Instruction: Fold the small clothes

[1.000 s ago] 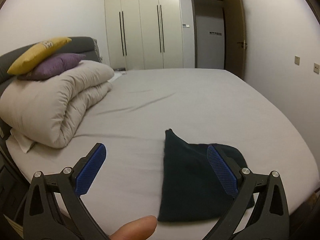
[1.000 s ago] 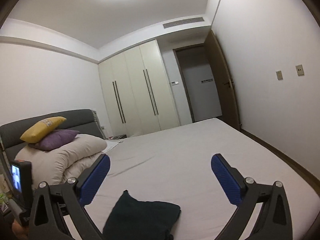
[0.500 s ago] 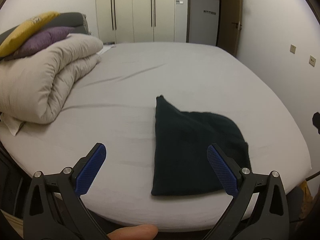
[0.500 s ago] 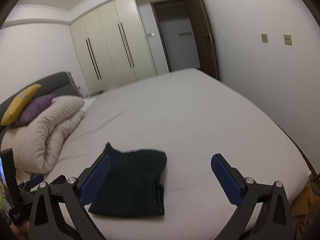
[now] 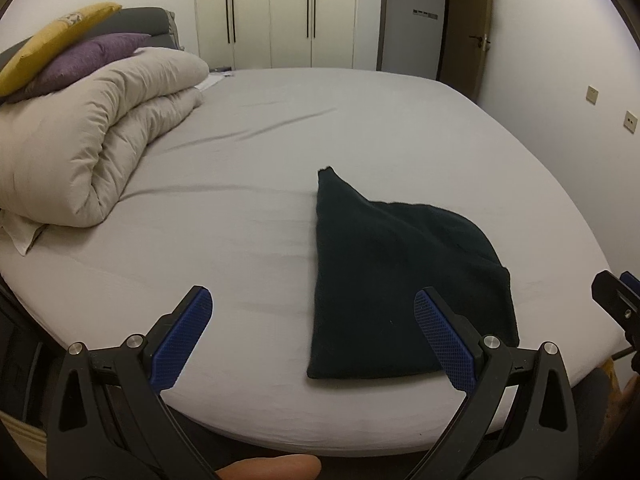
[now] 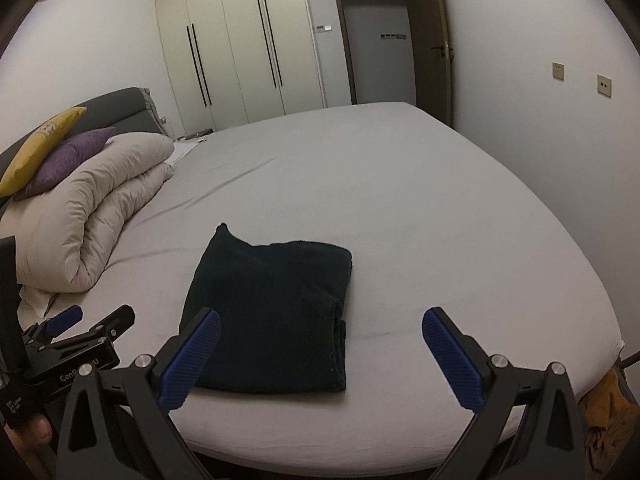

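The left gripper [image 5: 314,336] hovers off the near edge of the bed [image 5: 360,128], fingers spread wide and gripping nothing; its right pad [image 5: 444,344] overlaps the near right corner of the cloth [image 5: 400,276] in the view, but whether it touches cannot be told. A fingertip [image 5: 272,468] of the person shows at the bottom of the left view. The right gripper [image 6: 320,356] is also held over the near edge, aimed level across the mattress, fingers wide apart and empty — its left pad [image 6: 190,360] crosses the near left corner of the cloth [image 6: 268,312]. In the right view the left gripper [image 6: 72,336] sits left of the cloth, off the bed's edge, with part of a hand [image 6: 28,436] under it.

The cloth is dark, folded into a flat stack, lying on the bed near its front edge, with one back corner sticking up in a point. The sheet is pale grey with a few soft creases. Left of the cloth, well apart, is a rolled beige duvet [image 5: 92,136] carrying a purple cushion [image 5: 84,60] and a yellow one [image 5: 56,40], against a grey headboard [image 6: 112,112]. Beyond the bed stand cream wardrobes [image 6: 240,48] and an open door [image 6: 436,44]; two wall plates [image 6: 580,78] are on the right wall.

Something orange [image 6: 604,404] lies off the bed's right front corner — cut off, unclear what it is.
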A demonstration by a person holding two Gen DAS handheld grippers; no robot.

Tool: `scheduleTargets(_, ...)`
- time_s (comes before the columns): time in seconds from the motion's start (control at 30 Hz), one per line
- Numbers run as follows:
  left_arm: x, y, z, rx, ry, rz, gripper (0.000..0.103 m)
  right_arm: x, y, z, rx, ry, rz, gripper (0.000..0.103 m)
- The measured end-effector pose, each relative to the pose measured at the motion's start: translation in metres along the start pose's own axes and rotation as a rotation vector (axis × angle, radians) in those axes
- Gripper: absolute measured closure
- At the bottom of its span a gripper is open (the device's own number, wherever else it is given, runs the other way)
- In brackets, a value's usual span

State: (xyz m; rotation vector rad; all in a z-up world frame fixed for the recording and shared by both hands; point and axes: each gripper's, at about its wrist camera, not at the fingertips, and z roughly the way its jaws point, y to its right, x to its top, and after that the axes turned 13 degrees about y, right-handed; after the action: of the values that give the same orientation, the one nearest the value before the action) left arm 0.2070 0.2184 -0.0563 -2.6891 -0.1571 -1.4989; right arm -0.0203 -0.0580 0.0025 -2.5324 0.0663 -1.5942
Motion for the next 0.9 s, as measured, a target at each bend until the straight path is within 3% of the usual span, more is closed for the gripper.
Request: scheduleTargets(0.9, -0.011, -0.002, 0.013, 0.003, -0.020, -0.002, 0.000, -0.013, -0.002, 0.010, 0.003, -0.050, -0.010, 0.000)
